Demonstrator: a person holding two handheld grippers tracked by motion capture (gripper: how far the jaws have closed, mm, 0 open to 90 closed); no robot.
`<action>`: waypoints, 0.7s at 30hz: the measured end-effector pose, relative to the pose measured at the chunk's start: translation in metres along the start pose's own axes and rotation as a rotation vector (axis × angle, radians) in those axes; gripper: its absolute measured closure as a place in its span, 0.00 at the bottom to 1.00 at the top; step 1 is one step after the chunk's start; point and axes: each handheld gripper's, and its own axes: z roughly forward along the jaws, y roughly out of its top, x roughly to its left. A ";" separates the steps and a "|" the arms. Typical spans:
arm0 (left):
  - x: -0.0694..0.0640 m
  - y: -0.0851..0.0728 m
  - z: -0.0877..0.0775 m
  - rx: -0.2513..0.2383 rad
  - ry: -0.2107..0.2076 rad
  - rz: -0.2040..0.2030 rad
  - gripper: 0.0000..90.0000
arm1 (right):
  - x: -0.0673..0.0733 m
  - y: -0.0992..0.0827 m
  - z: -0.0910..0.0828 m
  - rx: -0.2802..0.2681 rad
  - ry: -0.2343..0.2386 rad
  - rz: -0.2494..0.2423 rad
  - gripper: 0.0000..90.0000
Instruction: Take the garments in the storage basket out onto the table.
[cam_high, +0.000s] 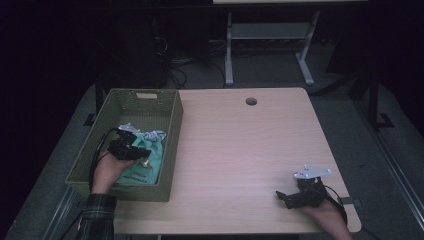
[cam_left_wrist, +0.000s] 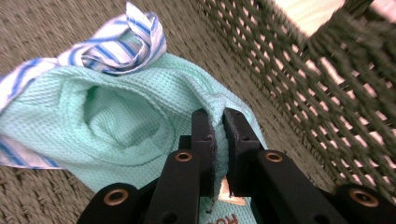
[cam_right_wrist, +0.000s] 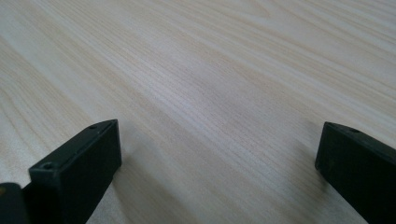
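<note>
Mint-green cloth (cam_left_wrist: 116, 121), a waffle-weave towel, is lying crumpled on the floor of a green woven basket (cam_high: 172, 150), close to the basket's right wall and towards its near corner. The basket is sitting at the left edge of a light wooden table (cam_high: 240, 150). A blue-and-white striped cloth (cam_left_wrist: 121, 44) is lying bunched against the far side of the green one, touching it.

The left gripper (cam_left_wrist: 218, 135) is reaching down into the basket, and its two black jaws are standing nearly together, clamping a raised fold of the mint-green cloth between them. In the high view the person's left hand (cam_high: 107, 170), in a plaid sleeve, is holding that gripper over the cloth.

The right gripper (cam_high: 292, 196) is resting near the table's near right corner, well apart from the basket. In the right gripper view its jaws are standing wide apart with bare wood between them, gripping nothing.

Judging by these pictures, the work is at an early stage: the pinch on the cloth is made, but the cloth is still lying inside the basket, not yet lifted. What seems to be left is raising it clear of the basket wall and bringing it to the open table, where the free gripper is waiting
</note>
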 end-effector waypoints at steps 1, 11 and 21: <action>0.000 0.000 -0.002 -0.012 0.000 -0.003 0.92 | 0.000 0.000 0.000 0.000 0.000 0.000 0.00; 0.002 0.000 -0.017 -0.139 -0.039 -0.020 0.92 | 0.000 0.000 0.000 0.000 0.000 0.000 0.00; 0.005 0.002 -0.038 -0.283 -0.064 -0.038 0.93 | 0.000 0.000 0.000 0.000 0.000 0.000 0.00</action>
